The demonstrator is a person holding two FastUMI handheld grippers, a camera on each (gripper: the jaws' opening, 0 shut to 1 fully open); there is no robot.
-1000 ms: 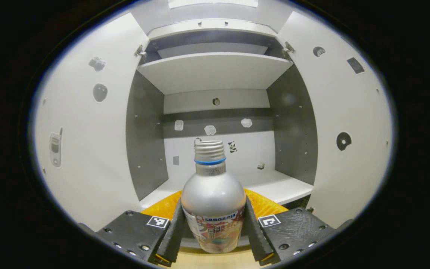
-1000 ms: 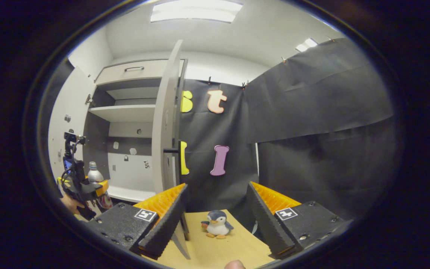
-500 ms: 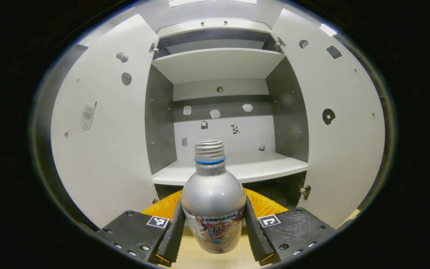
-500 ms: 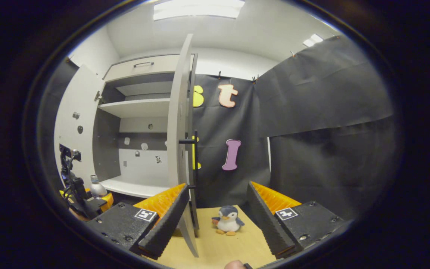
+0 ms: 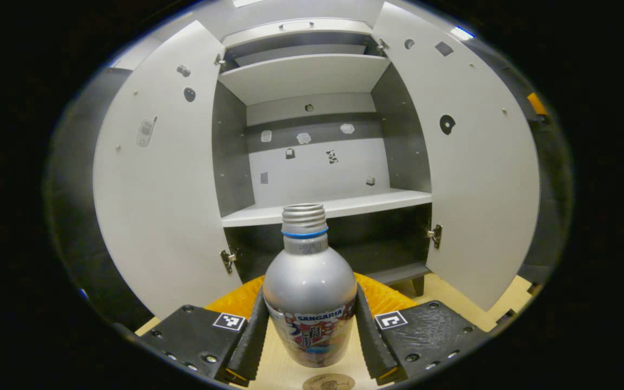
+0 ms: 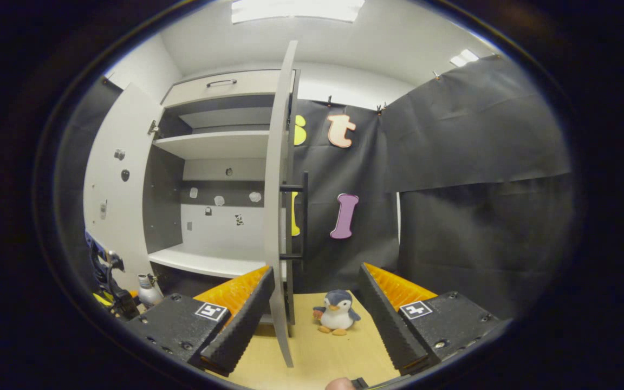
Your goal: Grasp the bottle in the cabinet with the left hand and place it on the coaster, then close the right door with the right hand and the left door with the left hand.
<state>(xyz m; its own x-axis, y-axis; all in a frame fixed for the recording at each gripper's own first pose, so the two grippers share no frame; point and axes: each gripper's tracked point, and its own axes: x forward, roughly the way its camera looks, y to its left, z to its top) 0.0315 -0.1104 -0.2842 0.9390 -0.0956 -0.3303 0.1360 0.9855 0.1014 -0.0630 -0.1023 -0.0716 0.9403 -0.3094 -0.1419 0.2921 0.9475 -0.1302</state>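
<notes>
A silver bottle [image 5: 309,295] with a threaded neck and a printed label stands upright between my left gripper's fingers [image 5: 252,338]; my left gripper [image 5: 310,346] is shut on it, out in front of the open cabinet [image 5: 323,208]. A round brown coaster [image 5: 328,382] peeks in just below the bottle on the wooden table. Both cabinet doors stand open: left door [image 5: 160,179], right door [image 5: 480,179]. In the right gripper view my right gripper [image 6: 316,314] is open and empty, close to the right door's edge [image 6: 278,216] and its black handle [image 6: 304,216]. Bottle [image 6: 148,290] and left gripper [image 6: 111,284] appear far left.
A small penguin plush [image 6: 337,319] sits on the wooden table [image 6: 323,352] between my right gripper's fingers, farther off. The cabinet has an upper shelf [image 5: 301,76], a lower shelf [image 5: 333,208] and a drawer on top [image 6: 220,86]. Black cloth walls the booth on the right.
The left gripper has drawn back and down out of the cabinet with the bottle; the coaster has come into view below it. The right gripper has shifted nearer the right door's edge.
</notes>
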